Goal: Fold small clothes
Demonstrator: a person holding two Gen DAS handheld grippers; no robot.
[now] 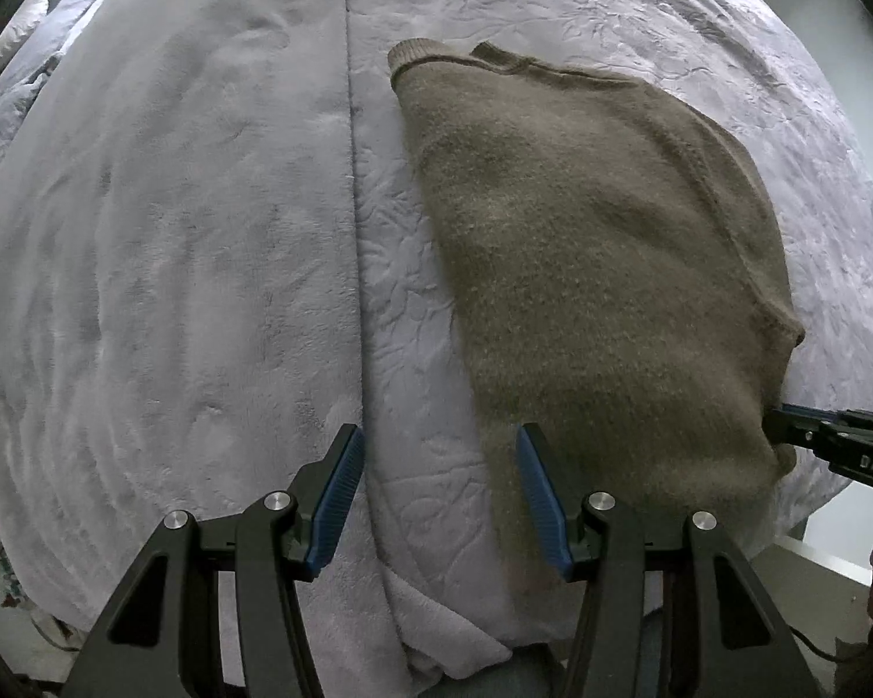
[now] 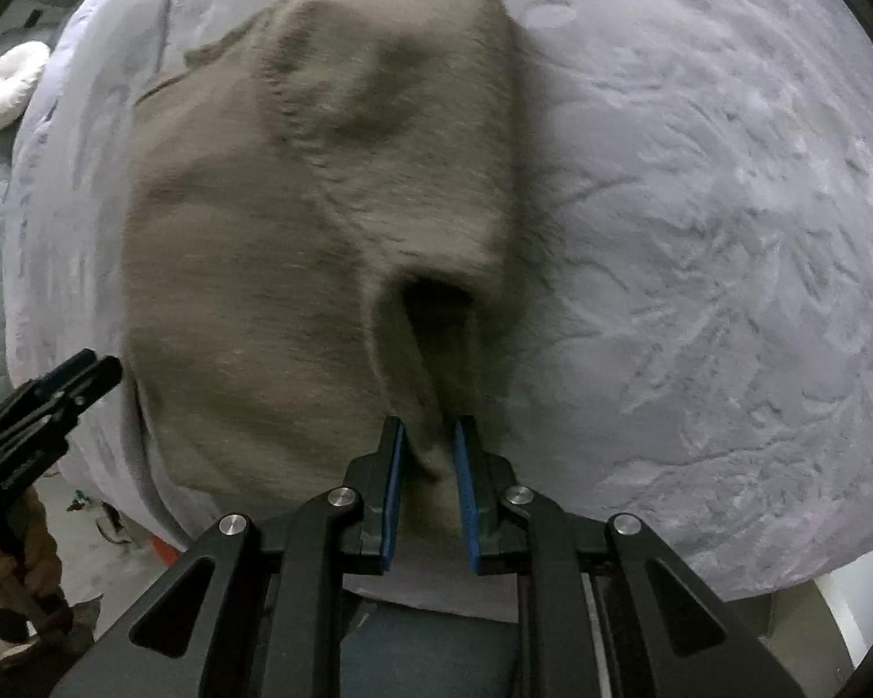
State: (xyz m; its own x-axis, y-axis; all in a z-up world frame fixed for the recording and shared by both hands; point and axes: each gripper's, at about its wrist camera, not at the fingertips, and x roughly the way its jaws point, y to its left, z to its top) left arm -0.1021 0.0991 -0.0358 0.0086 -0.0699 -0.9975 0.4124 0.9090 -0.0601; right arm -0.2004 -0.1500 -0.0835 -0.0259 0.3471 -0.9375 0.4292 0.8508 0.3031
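Observation:
A brown knitted sweater (image 1: 599, 267) lies flat on a pale grey plush blanket (image 1: 174, 262), with its ribbed cuff (image 1: 416, 52) at the far end. My left gripper (image 1: 436, 436) hangs open above the blanket at the sweater's near left edge, nothing between its blue pads (image 1: 337, 494). My right gripper (image 2: 429, 424) is shut on a raised fold of the sweater (image 2: 297, 232) at its near edge. In the left wrist view the right gripper (image 1: 785, 427) reaches the sweater's near right corner. In the right wrist view the left gripper (image 2: 84, 375) shows beside the sweater's left edge.
A seam (image 1: 352, 174) runs down the blanket to the left of the sweater. A white round cushion (image 2: 9, 84) lies off to the far left. The bed's near edge drops to the floor (image 2: 87, 558), where a person's hand (image 2: 6, 564) holds the left tool.

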